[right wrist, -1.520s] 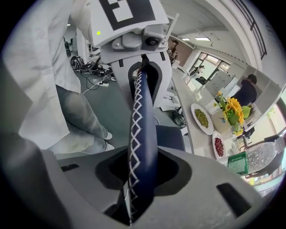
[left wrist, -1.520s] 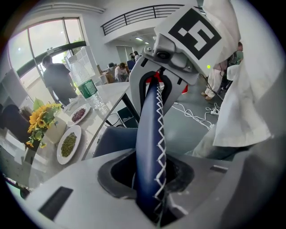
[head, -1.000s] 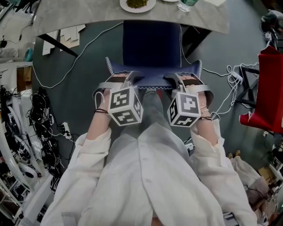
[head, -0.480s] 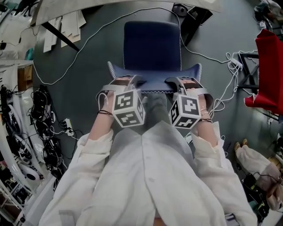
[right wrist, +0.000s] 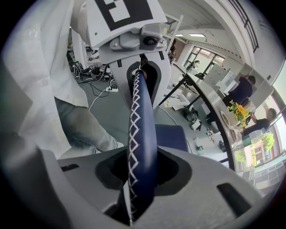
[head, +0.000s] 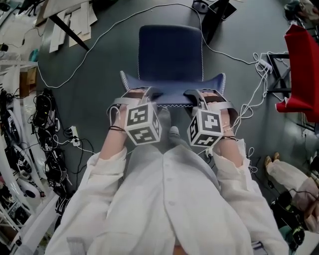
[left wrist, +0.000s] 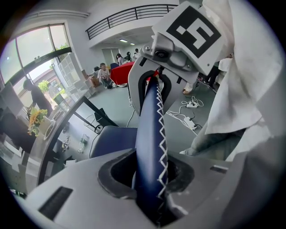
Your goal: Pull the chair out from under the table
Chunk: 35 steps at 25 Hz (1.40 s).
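Head view: the chair [head: 171, 50], dark blue with white zigzag stitching along its edge, stands on the grey floor [head: 99, 89], directly ahead of the person. Its whole seat is exposed. The surface [right wrist: 225, 134] lies beyond the chair, and the seat is no longer under it. One dark leg [head: 70, 32] of the surface and loose papers [head: 75, 15] show at the upper left.

Left gripper [left wrist: 149, 179]: clenched on the top edge of the backrest [head: 172, 93], left of centre. Its own view shows the padded edge running straight through the jaws, with both pads pressed against it.

Right gripper [right wrist: 140, 179]: likewise clamped on the same backrest edge, right of centre. The stitched seam passes between its pads. Each gripper view shows the other gripper gripping the far end of the edge.

Both grippers point steeply down. The person's white sleeves [head: 112, 164] extend to them.

Surroundings: a white cable [head: 99, 40] loops across the floor round the chair. A red object [head: 301, 69] stands at the right edge, well apart.
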### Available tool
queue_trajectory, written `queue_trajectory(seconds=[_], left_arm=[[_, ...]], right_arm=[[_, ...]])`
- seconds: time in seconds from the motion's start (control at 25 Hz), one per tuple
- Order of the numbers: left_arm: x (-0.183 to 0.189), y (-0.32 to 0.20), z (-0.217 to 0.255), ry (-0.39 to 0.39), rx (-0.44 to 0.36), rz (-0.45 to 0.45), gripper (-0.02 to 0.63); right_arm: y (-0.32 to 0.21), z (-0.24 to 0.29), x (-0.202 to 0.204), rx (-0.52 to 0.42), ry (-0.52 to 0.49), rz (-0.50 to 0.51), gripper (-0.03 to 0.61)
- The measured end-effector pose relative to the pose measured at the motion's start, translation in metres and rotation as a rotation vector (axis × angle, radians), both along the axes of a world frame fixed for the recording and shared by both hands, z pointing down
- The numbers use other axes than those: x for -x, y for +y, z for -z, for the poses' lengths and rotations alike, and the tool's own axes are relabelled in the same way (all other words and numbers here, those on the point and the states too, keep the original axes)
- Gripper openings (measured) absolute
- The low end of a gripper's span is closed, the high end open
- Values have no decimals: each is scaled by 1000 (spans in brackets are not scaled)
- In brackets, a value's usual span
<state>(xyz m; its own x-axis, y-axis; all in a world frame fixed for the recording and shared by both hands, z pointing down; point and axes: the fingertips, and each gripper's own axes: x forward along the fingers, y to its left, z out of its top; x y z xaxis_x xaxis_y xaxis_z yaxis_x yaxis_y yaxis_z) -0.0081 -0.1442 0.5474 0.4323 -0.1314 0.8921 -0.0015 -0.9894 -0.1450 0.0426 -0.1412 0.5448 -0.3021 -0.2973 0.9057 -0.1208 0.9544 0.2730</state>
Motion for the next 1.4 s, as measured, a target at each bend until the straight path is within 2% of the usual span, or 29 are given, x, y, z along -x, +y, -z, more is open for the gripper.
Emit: queue_trajectory(seconds=[0.36, 0.64, 1.08, 1.4], left_arm=[[-10, 101, -4, 8, -5, 76, 117], [-14, 162, -5, 1, 24, 99, 118], [-1, 213, -8, -2, 27, 105, 118], [12, 262, -8, -3, 20, 76, 118]], right_arm=[[98, -4, -11, -10, 1, 68, 109], [158, -4, -14, 2, 2, 104, 109], [210, -6, -1, -5, 5, 99, 109], [260, -7, 12, 8, 7, 69, 108]])
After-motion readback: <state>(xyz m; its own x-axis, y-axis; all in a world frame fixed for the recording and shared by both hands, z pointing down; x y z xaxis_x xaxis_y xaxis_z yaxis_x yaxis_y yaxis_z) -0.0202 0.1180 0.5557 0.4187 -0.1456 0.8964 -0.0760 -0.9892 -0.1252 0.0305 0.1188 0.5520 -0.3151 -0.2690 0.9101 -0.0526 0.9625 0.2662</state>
